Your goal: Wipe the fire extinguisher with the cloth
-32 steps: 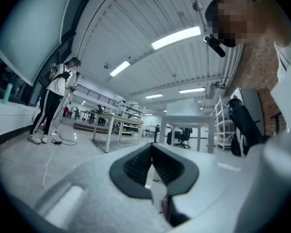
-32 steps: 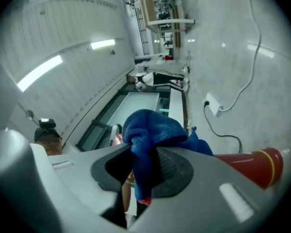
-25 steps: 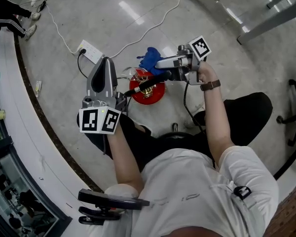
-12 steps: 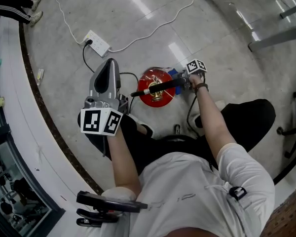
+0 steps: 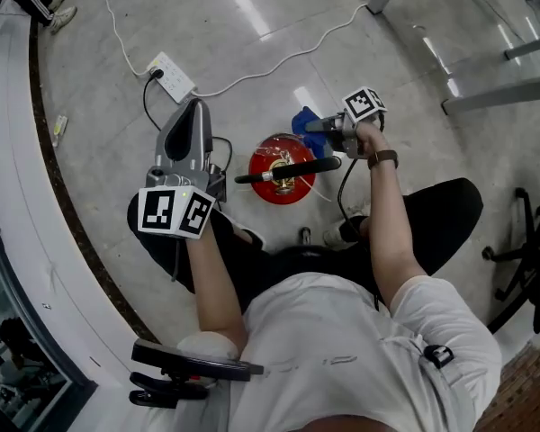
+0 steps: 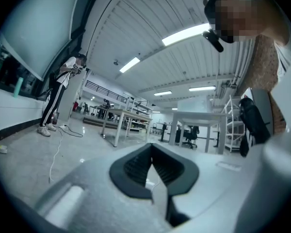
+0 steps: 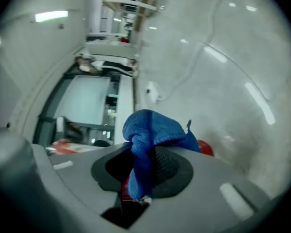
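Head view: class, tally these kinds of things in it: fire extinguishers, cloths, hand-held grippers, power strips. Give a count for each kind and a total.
fire extinguisher: 1
cloth: 1
hand-held gripper: 2, the left hand-held gripper and the right hand-held gripper
power strip: 1
Total: 5

Grey floor with fire extinguisher, power strip

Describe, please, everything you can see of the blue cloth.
The blue cloth looks like soft woven microfibre, bunched rather than flat. The right gripper is shut on it: a narrow twisted part runs down between the jaws, and a rounded bunch bulges out past them. In the head view it sits at the far right edge of the red fire extinguisher on the floor. Contact between them cannot be told.
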